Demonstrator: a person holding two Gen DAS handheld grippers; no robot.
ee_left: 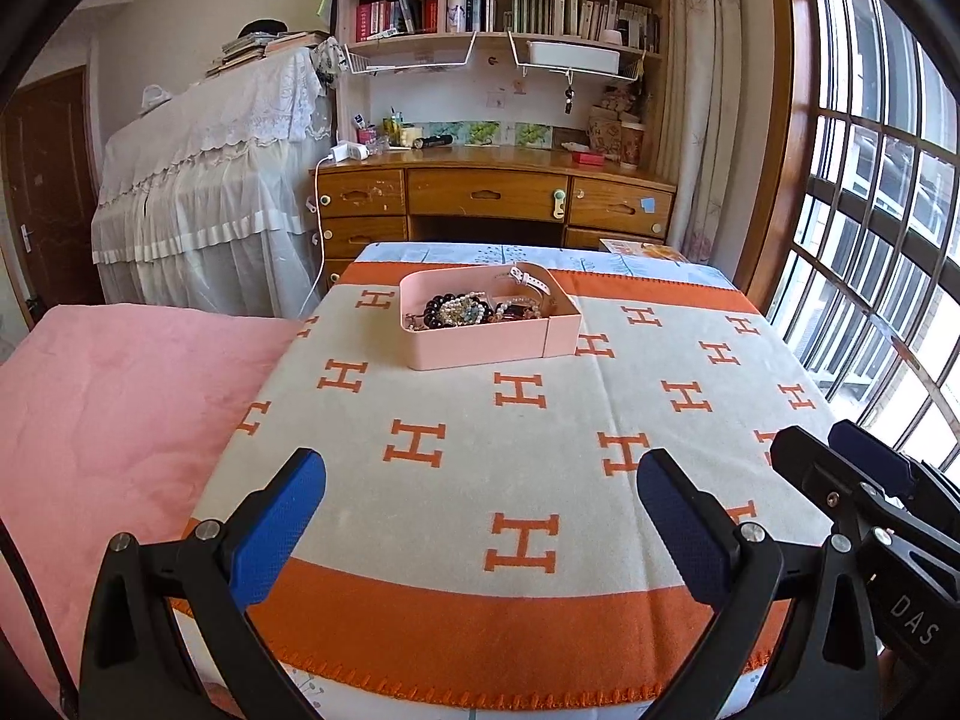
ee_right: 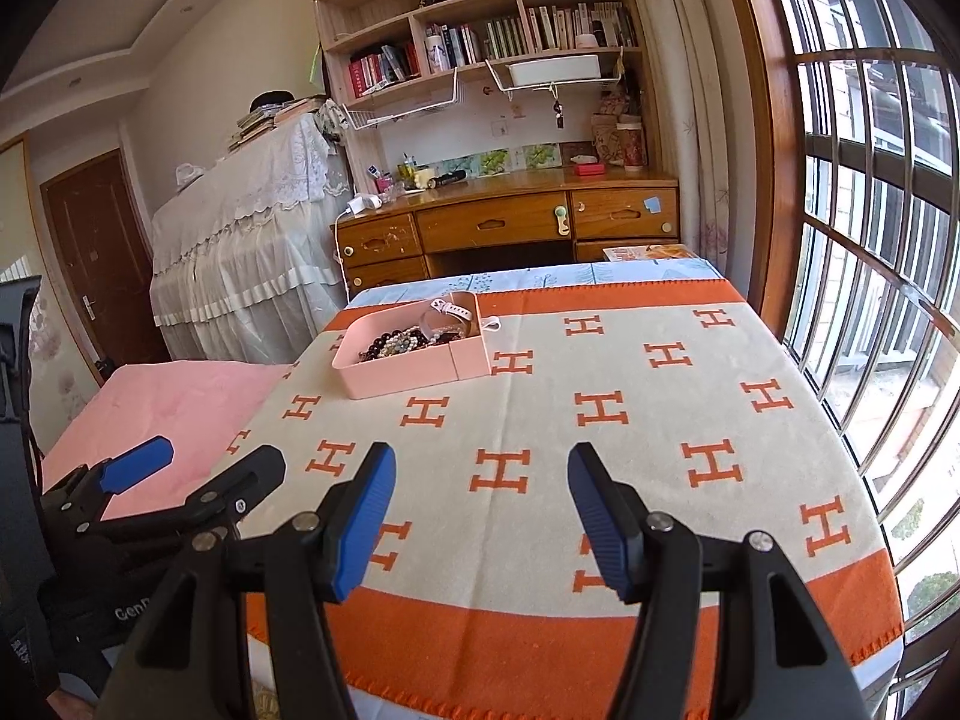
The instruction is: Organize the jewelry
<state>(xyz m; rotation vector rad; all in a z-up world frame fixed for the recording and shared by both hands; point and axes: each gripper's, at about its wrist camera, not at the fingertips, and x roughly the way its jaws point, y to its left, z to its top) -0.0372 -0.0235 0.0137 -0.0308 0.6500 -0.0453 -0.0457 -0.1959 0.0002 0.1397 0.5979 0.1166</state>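
Left wrist view: the left gripper [ee_left: 480,525] hangs spread wide over the near edge of the H-patterned blanket [ee_left: 540,438], the right gripper [ee_right: 482,516] likewise wide. Farther along the blanket sits the pink tray [ee_left: 489,348], beaded jewelry [ee_left: 462,311] heaped inside.

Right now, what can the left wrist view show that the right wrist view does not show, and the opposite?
Only the left wrist view shows the right gripper from the side, at its right edge, and more of the pink quilt.

Only the right wrist view shows the left gripper at its lower left, and a dark device at its left edge.

Both show the pink tray of jewelry with a pale pink watch at its far corner, on the H-pattern blanket. Both grippers are open and empty.
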